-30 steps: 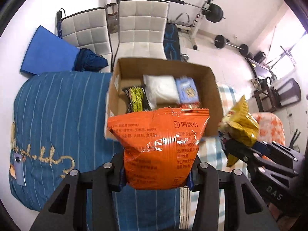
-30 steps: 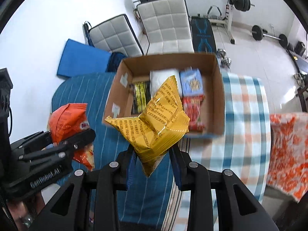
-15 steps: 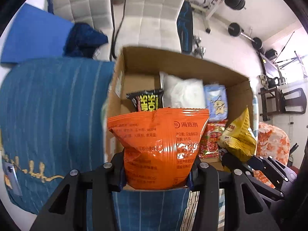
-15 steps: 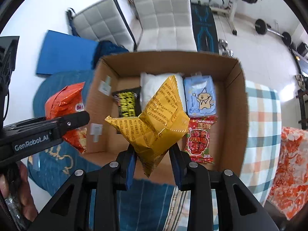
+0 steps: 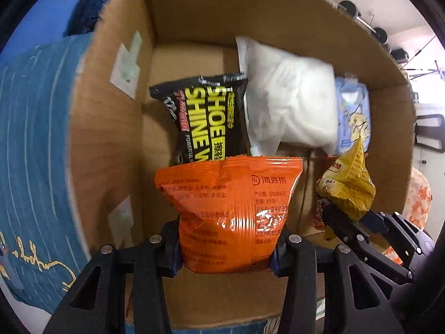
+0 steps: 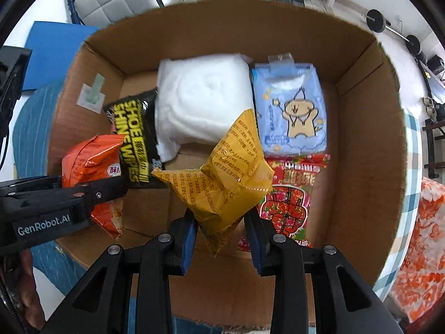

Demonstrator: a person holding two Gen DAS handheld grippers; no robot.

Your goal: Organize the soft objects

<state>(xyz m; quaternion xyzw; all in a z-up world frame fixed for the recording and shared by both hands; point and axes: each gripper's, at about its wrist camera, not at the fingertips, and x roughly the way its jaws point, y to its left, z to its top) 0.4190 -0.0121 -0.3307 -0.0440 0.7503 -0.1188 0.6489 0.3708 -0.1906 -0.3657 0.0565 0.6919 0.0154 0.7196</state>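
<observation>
My left gripper (image 5: 225,250) is shut on an orange snack bag (image 5: 229,211) and holds it inside the cardboard box (image 5: 105,128), over its near left part. The bag also shows in the right wrist view (image 6: 91,172). My right gripper (image 6: 222,242) is shut on a yellow snack bag (image 6: 222,189), held over the box's near middle (image 6: 367,128); it also shows in the left wrist view (image 5: 347,189). In the box lie a black shoe-wipes pack (image 6: 133,136), a white soft pack (image 6: 203,100), a light-blue tissue pack (image 6: 292,105) and a red packet (image 6: 292,194).
The box sits on a bed with a blue striped cover (image 5: 33,144) and a checked cloth (image 6: 411,144). An orange patterned cloth (image 6: 422,245) lies at the right. Grey chairs (image 6: 111,0) and a weight bench stand behind.
Both grippers moved forward and down with their bags, from in front of the box to inside it. The box now fills both views.
</observation>
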